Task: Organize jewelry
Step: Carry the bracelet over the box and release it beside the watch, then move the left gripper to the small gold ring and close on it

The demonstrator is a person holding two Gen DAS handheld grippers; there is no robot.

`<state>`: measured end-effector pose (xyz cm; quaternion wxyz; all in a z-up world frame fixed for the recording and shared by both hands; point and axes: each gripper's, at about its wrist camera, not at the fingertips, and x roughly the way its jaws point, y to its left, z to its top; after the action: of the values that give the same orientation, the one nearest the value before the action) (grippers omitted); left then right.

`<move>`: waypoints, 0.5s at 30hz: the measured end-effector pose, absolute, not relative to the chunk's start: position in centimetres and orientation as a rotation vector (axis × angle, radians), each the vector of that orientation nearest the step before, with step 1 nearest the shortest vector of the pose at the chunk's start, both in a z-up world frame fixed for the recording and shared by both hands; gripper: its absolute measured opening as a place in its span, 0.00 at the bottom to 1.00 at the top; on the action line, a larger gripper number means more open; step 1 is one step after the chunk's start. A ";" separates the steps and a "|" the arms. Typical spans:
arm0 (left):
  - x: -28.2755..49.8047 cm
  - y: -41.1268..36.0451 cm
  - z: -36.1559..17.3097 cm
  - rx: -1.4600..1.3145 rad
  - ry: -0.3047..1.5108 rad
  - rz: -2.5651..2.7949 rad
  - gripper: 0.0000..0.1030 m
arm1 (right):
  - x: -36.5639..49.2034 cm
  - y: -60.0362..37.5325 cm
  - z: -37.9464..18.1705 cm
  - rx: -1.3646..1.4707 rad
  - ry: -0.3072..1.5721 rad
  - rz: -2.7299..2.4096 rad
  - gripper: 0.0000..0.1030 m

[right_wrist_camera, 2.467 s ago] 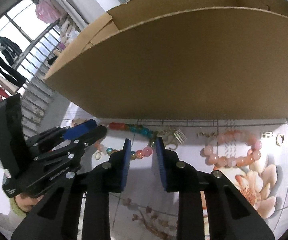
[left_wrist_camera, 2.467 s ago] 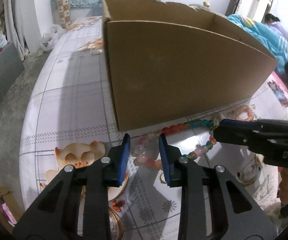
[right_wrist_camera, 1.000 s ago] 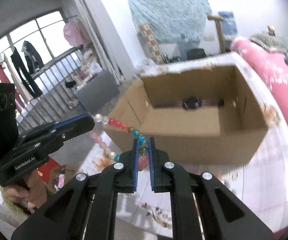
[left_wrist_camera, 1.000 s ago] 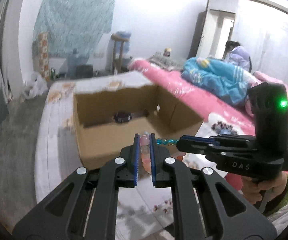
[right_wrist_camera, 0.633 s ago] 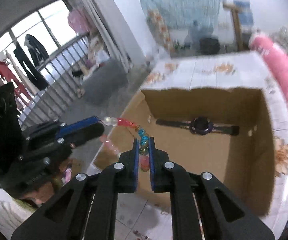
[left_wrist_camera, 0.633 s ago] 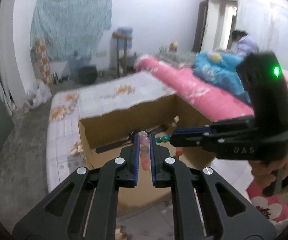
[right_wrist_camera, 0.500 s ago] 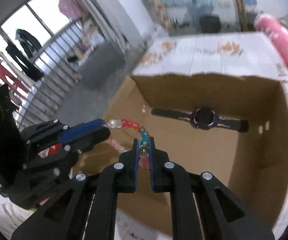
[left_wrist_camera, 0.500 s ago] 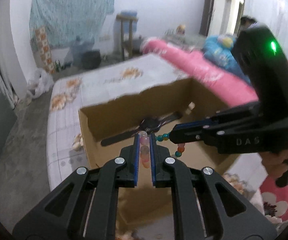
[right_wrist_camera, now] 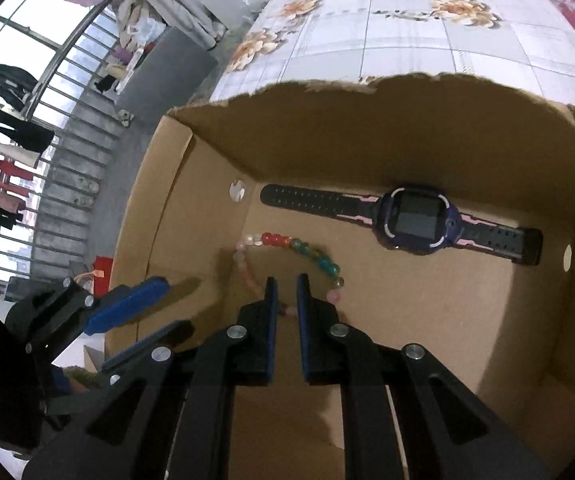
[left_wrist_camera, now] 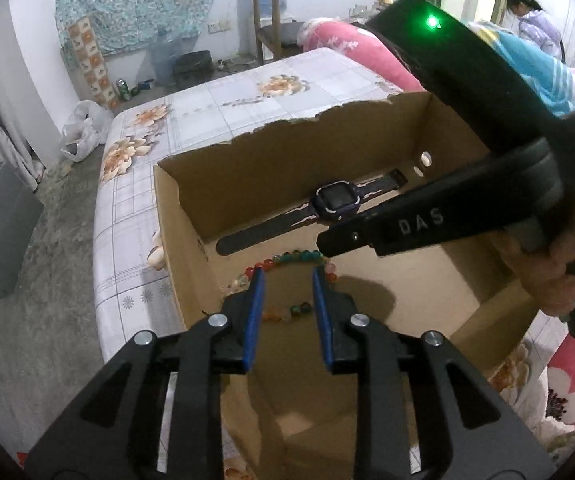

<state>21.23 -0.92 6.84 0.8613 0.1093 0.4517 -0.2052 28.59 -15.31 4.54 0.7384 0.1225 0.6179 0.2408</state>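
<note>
Bead necklace (right_wrist_camera: 287,256) lies looped on the cardboard box (right_wrist_camera: 407,120) floor, long axis toward the watch (right_wrist_camera: 415,220) (strap crosswise). Left gripper (left_wrist_camera: 285,280) just opened, released; right gripper (right_wrist_camera: 283,280) near-closed, grip unclear.

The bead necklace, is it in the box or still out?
In: the bead necklace lies on the floor of the box, beside the watch.

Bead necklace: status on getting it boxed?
Done: watch lies in the cardboard box. In hand: bead necklace rests on the box floor; left gripper has just been opening, pads clear of it; right gripper pinches it. Remaining: right release. Other jewelry not in view.
</note>
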 end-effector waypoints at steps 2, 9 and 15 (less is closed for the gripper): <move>20.9 -0.8 7.3 0.224 0.934 -0.433 0.23 | 28.4 -15.8 5.1 0.268 1.338 0.525 0.10; 18.3 1.0 10.0 0.151 0.850 -0.451 0.25 | 25.9 -18.0 9.4 0.256 1.221 0.523 0.29; 13.7 4.2 11.9 0.064 0.741 -0.456 0.32 | 21.0 -20.2 14.0 0.287 1.072 0.601 0.34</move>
<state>13.66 4.16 11.87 0.9064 0.0312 0.3588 -0.2209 21.04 -20.20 14.03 0.8073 0.1341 0.5013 0.2809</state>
